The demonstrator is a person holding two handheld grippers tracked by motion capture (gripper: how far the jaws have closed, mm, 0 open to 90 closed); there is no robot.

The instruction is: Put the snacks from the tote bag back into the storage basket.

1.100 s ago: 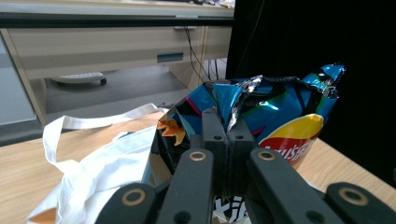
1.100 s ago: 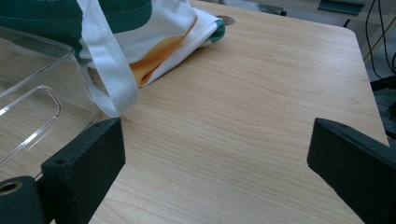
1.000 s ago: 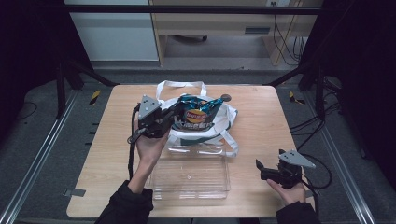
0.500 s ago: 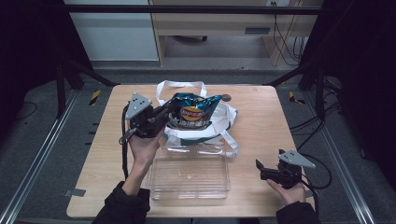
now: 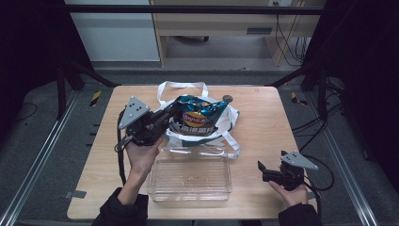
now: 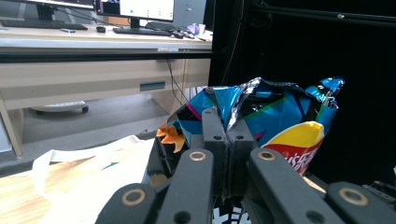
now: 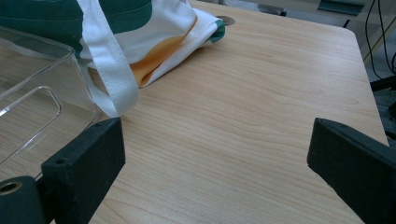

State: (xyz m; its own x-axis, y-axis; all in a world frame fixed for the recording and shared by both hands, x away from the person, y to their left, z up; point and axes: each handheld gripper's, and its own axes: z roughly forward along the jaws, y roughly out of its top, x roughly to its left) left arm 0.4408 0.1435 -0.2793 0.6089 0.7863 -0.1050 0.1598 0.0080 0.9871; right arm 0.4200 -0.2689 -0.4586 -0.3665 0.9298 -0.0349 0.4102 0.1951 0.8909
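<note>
Wooden table (image 5: 263, 141) carries one tote bag (image 5: 226, 123), one clear tray (image 5: 190, 178); left gripper (image 5: 167, 115) pinches one chip bag (image 5: 197, 117), right gripper (image 5: 261, 170) jaws wide.

Pale wooden table (image 5: 263, 117) in a dark-framed work cell, with an office desk behind it.

The table has rounded corners and a small dark round fitting (image 5: 227, 98) set in its top near the far edge; the right gripper view shows its bare grain (image 7: 261, 107). Grey floor (image 5: 47, 141) surrounds it, with a metal rail (image 5: 33, 169) along the left and a yellow-and-black item (image 5: 95, 98) lying off each far corner. Beyond stands a beige desk (image 5: 221, 19) with cables (image 5: 282, 33) hanging beside it. In the left gripper view that desk (image 6: 93, 70) carries a lit monitor (image 6: 147, 8) and a keyboard (image 6: 140, 31).
</note>
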